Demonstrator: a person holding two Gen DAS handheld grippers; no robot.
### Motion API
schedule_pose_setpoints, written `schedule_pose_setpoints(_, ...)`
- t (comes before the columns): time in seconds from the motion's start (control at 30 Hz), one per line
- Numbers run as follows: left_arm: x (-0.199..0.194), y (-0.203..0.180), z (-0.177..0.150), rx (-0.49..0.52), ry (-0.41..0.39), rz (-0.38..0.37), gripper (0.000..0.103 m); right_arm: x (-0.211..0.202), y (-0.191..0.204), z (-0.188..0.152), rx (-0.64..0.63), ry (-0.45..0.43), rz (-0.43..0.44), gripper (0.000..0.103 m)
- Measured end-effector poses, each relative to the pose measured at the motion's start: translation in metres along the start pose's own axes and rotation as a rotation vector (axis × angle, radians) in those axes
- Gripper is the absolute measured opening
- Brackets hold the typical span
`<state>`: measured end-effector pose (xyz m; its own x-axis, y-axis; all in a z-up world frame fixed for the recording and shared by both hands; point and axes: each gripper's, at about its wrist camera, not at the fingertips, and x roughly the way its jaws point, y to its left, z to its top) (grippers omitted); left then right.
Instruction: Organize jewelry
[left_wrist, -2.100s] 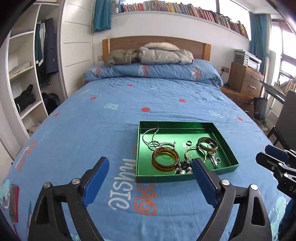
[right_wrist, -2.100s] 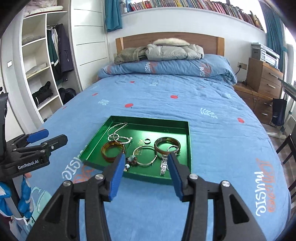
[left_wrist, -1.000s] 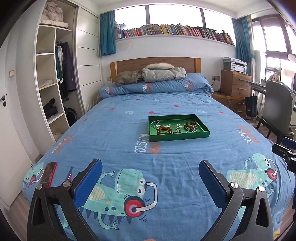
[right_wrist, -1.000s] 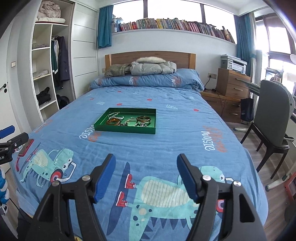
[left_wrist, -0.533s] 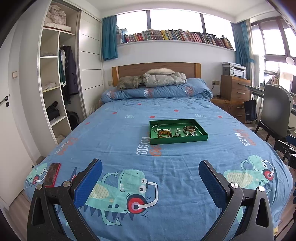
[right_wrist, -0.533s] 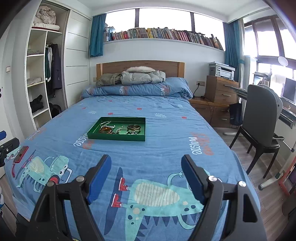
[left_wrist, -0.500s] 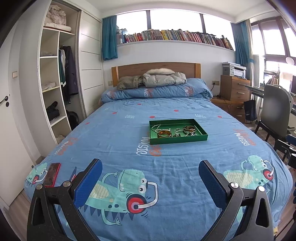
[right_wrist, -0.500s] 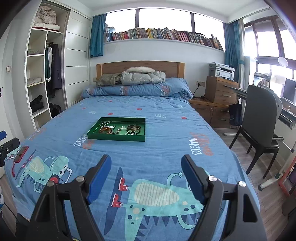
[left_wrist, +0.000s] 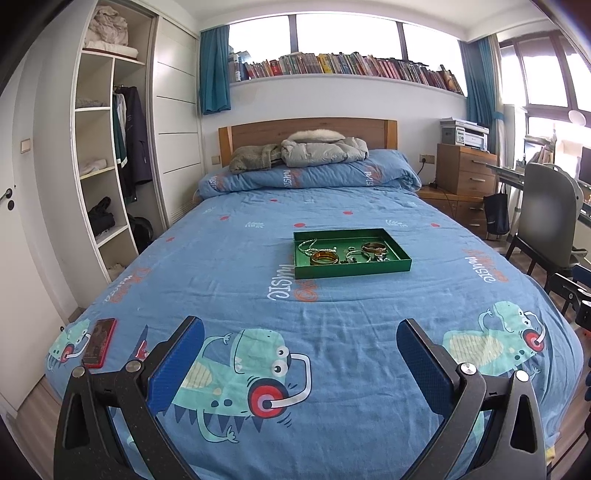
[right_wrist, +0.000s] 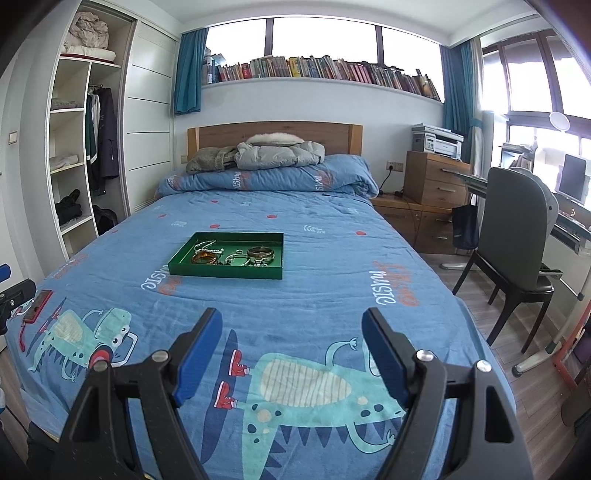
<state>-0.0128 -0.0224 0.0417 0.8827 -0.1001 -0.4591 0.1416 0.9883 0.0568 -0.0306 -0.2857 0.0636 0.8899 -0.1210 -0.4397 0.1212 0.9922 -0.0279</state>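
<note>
Standing well back from the green tray (left_wrist: 352, 267) of jewelry (left_wrist: 345, 253) at mid-bed (left_wrist: 236, 288), both the left hand-held gripper (left_wrist: 300, 352) and right hand-held gripper (right_wrist: 291, 347), earlier hovering right over it, now gape empty, suggesting the sorting is finished.

The bed (left_wrist: 258, 280) wears matt, slightly creased printed cotton cloth. The green tray (left_wrist: 351, 268) looks like smooth, faintly sheeny card or lacquer; which one is unclear. The amber bangle (left_wrist: 324, 258) is glossy and translucent. The headboard (left_wrist: 306, 130) is matt wood. The left gripper (left_wrist: 300, 354) has matt black plastic arms with blue pads.
</note>
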Motion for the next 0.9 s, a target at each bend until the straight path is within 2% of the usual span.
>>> schedule_pose_setpoints(0.9,0.02,0.001,-0.009,0.006,0.053,0.013,0.102,0.027,0.0,-0.016,-0.015,0.056,-0.019,0.077)
